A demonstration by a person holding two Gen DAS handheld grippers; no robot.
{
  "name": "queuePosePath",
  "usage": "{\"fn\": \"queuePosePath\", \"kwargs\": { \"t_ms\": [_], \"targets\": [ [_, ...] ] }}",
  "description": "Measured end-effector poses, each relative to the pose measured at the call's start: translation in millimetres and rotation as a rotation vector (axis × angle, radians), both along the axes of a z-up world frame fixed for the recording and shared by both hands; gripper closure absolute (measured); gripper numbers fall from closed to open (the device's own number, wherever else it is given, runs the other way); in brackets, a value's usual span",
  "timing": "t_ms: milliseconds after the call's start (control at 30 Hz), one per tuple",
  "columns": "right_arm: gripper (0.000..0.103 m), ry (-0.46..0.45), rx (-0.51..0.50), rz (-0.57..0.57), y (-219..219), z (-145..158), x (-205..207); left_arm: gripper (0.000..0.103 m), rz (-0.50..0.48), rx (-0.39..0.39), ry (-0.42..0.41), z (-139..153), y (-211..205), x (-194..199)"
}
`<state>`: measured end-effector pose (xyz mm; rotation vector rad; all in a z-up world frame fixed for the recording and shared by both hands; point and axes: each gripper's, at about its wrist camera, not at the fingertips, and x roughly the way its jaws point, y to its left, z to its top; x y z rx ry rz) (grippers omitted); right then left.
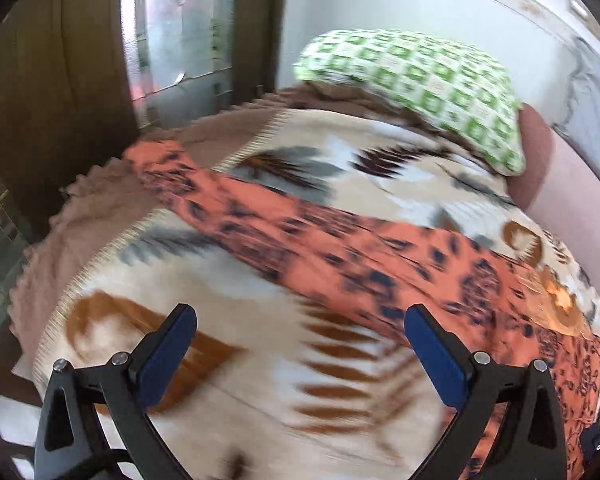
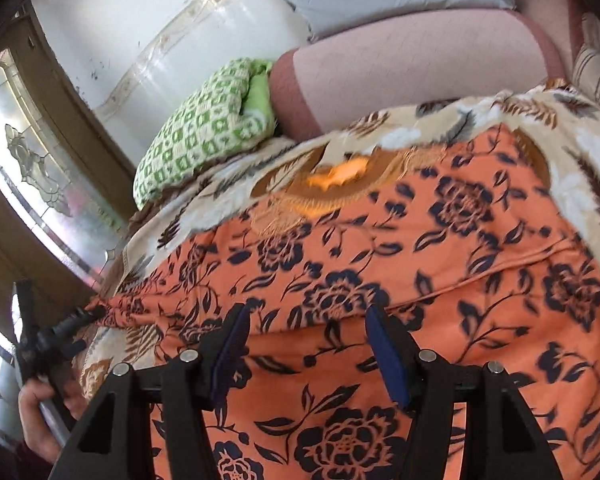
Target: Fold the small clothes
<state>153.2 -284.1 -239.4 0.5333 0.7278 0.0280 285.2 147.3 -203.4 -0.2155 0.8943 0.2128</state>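
A: We start with the bed [image 1: 228,420] under its feather-print blanket [image 1: 340,160]. The orange garment [image 1: 308,236] lies across it as a long band, running from far left to near right in the left wrist view.

B: So its length runs crosswise to our left gripper [image 1: 300,356], which hangs over bare blanket, jaws wide and empty, cloth just ahead.

A: Our right gripper [image 2: 306,352] is nearer: right above the orange fabric, jaws parted, gripping nothing we can see.

B: We judge the right takes an edge first. The green pillow [image 2: 204,128] is well clear; no baskets or bins in sight.
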Motion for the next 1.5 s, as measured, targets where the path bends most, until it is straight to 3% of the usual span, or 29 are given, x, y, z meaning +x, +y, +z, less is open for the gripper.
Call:
{"fn": "queuePosePath", "kwargs": {
  "t_ms": [100, 200, 367, 467, 600, 767, 867, 900, 967, 1067, 1200, 1367, 1500],
  "targets": [
    [0.039, 0.017, 0.032, 0.013, 1.3, -7.9, 5.4, 0.0, 0.049, 0.064, 0.047, 6.5, 43.1, 16.1],
    [0.039, 0.027, 0.009, 0.013, 0.3, -9.2, 9.9, 0.0, 0.128, 0.042, 0.096, 7.3, 88.4, 34.1],
    [0.039, 0.03, 0.072, 0.0, -9.8, -8.8, 14.6, 0.003, 0.177, -0.077, 0.177, -6.7, 126.3, 67.4],
    [0.039, 0.034, 0.091, -0.005, -13.6, -8.9, 18.3, 0.024, 0.227, -0.177, 0.219, -19.5, 134.9, 80.4],
    [0.039, 0.048, 0.07, -0.004, -13.7, -10.6, 25.5, 0.037, 0.276, -0.249, 0.25, -35.5, 144.6, 96.8],
    [0.039, 0.062, 0.062, 0.013, -12.2, -14.4, 33.3, 0.038, 0.35, -0.398, 0.211, -47.2, 160.6, 99.5],
    [0.039, 0.075, 0.069, 0.02, -10.6, -18.6, 37.5, 0.039, 0.366, -0.41, 0.176, -45.3, 162.1, 102.3],
    [0.039, 0.078, 0.068, 0.022, -9.8, -19.6, 38.3, 0.042, 0.359, -0.406, 0.165, -44.6, 161.2, 103.9],
    [0.039, 0.081, 0.056, 0.028, -7.4, -20.4, 39.8, 0.074, 0.359, -0.372, 0.16, -43.4, 160.9, 107.2],
    [0.039, 0.075, 0.03, 0.023, -5.4, -19.0, 39.7, 0.092, 0.322, -0.334, 0.148, -37.7, 157.0, 111.1],
    [0.039, 0.057, 0.021, 0.006, -8.5, -15.5, 38.1, 0.094, 0.257, -0.301, 0.05, -6.3, 145.2, 108.1],
    [0.039, 0.043, 0.058, -0.033, -23.6, -11.9, 37.6, 0.094, 0.056, -0.232, -0.062, 56.6, 101.5, 103.5],
    [0.039, 0.016, 0.091, -0.085, -43.8, -4.6, 34.6, 0.094, -0.13, -0.189, -0.13, 115.1, 39.0, 96.8]
  ]
}}
